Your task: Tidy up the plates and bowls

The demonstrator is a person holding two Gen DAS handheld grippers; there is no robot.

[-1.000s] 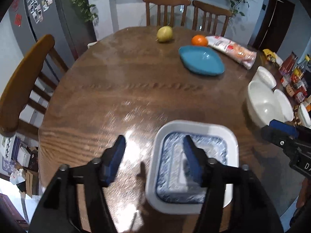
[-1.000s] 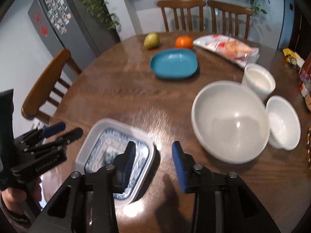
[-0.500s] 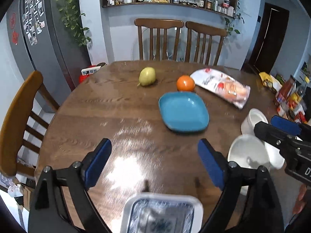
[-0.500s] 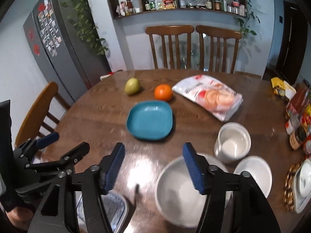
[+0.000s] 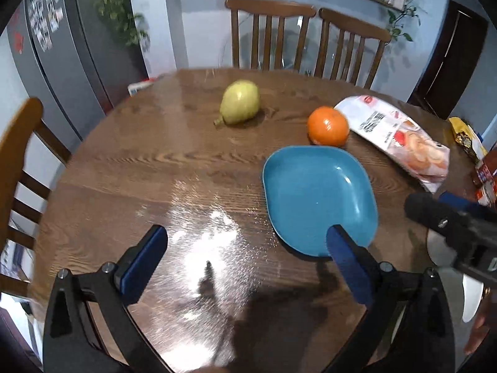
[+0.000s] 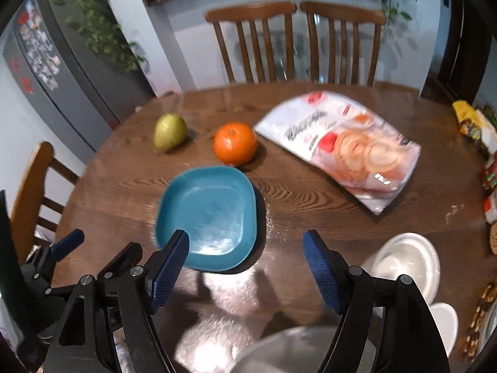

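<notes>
On the desk (image 5: 130, 168) the blue plate (image 5: 316, 199) now lies just ahead of both grippers, while the patterned white dish seen earlier is gone from view. Left gripper (image 5: 245, 258) and right gripper (image 6: 245, 267) are opening, with nothing between their jaws.

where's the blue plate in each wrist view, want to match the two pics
Left wrist: the blue plate lies right of centre, its near edge behind the right fingertip of the left gripper.
Right wrist: the blue plate lies left of centre, its near edge behind the left fingertip of the right gripper.
Shared landmark: the orange just beyond the plate's far edge.
</notes>
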